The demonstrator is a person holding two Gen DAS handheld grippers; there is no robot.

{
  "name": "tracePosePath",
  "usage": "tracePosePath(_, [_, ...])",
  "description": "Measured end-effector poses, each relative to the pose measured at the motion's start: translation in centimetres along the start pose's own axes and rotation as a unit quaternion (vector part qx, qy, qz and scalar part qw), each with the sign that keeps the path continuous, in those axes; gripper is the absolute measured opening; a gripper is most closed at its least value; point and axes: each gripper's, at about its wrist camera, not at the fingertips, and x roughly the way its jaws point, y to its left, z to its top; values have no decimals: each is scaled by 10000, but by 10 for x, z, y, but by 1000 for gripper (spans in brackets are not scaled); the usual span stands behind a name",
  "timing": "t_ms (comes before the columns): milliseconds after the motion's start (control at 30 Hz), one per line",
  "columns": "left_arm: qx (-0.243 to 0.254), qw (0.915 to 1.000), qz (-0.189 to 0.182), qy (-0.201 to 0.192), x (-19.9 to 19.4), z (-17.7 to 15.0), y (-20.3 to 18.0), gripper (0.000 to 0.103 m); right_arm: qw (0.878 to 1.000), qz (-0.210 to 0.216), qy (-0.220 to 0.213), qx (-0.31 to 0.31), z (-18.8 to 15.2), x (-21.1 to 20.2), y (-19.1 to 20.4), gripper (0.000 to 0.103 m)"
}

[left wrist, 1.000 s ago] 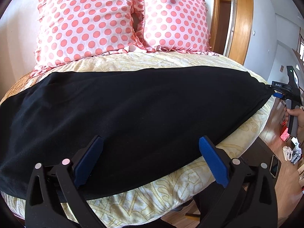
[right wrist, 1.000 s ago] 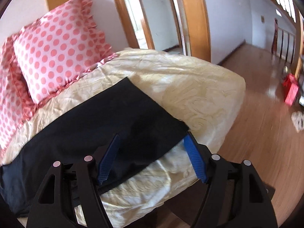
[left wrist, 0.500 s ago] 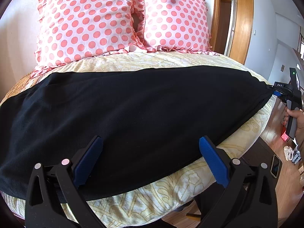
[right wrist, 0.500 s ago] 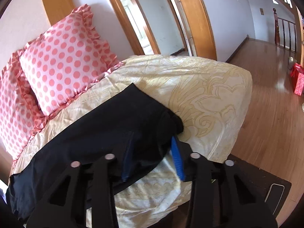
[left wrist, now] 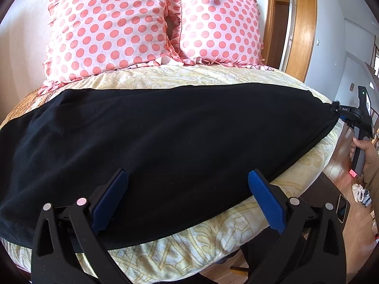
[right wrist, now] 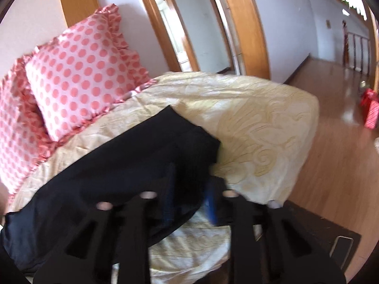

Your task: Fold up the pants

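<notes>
Left wrist view: positioned low at the bed's [left wrist: 213, 243] near edge, facing across it toward two polka-dot pillows [left wrist: 146, 23] at the wall, close to the black pants [left wrist: 165, 137]. Right wrist view: positioned at the bed's corner, facing along it toward the doorways [right wrist: 175, 23], tilted, blurred. Both views share the pants, pillows and bedspread.

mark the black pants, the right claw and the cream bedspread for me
black pants [left wrist: 180, 137], left wrist view, middle of the spread cloth.
right claw [right wrist: 189, 198], right wrist view, between its blue pads, closing on the pants' end.
cream bedspread [right wrist: 267, 127], right wrist view, bare patterned part near the bed's corner.
</notes>
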Motion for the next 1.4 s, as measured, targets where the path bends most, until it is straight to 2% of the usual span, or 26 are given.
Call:
tracePosePath(167, [-64,10000,-22,4,-1,1,1,101,9981,539,-107,287,8,-5,1,11])
tracePosePath(267, [-66,10000,-23,-1,0,1,1,101,9948,948,-227,308,17,-13,15,11])
tracePosePath(367, [-70,10000,-18,-17,0,2,1,101,9869,1563,-326,217,29,-23,47,10])
tracePosePath(500, [-135,9999,-28,-55,-1,2,1,101,9674,2516,-259,-132,35,-32,116,10])
tracePosePath(600, [-491,9985,-231,-70,-7,5,10,101,9377,3412,-27,-655,20,-45,191,10])
tracePosePath(633, [-616,9977,-273,-94,-10,6,13,101,9230,3747,108,-865,7,-51,220,10])
tracePosePath(700, [-835,9961,-130,-261,-22,7,23,101,8973,4222,443,-1212,-21,-58,262,10])
tracePosePath(733, [-876,9956,-18,-342,-28,7,26,101,8781,4487,770,-1475,-45,-60,287,10])
tracePosePath(767, [-922,9946,148,-450,-35,7,31,101,8606,4640,1103,-1788,-72,-62,309,10])
tracePosePath(800, [-955,9936,280,-527,-41,6,36,101,8532,4656,1259,-1983,-88,-63,319,10])
tracePosePath(833, [-1003,9920,469,-604,-48,5,42,101,8418,4597,1529,-2381,-119,-62,334,10])
tracePosePath(867, [-1049,9905,607,-646,-53,3,48,101,8369,4483,1701,-2641,-138,-61,342,10])
tracePosePath(933, [-1187,9869,843,-700,-63,-1,62,101,8361,4299,2005,-2755,-165,-52,346,10])
tracePosePath(1000, [-1276,9847,958,-703,-67,-3,72,101,8397,4356,2108,-2464,-163,-46,343,10])
tracePosePath(1100, [-1349,9811,1174,-735,-71,-4,85,101,8448,4498,1878,-2207,-144,-53,347,10])
tracePosePath(1200, [-1481,9779,1255,-781,-72,-4,90,101,8442,4676,1670,-2019,-138,-65,353,10])
tracePosePath(1267, [-1601,9758,1252,-808,-76,-6,92,101,8410,4689,1707,-2088,-147,-68,361,10])
tracePosePath(1333, [-1694,9743,1248,-804,-77,-8,95,101,8379,4562,1754,-2430,-165,-69,370,10])
tracePosePath(1400, [-1724,9735,1274,-795,-79,-11,98,101,8364,4562,1828,-2427,-175,-71,370,10])
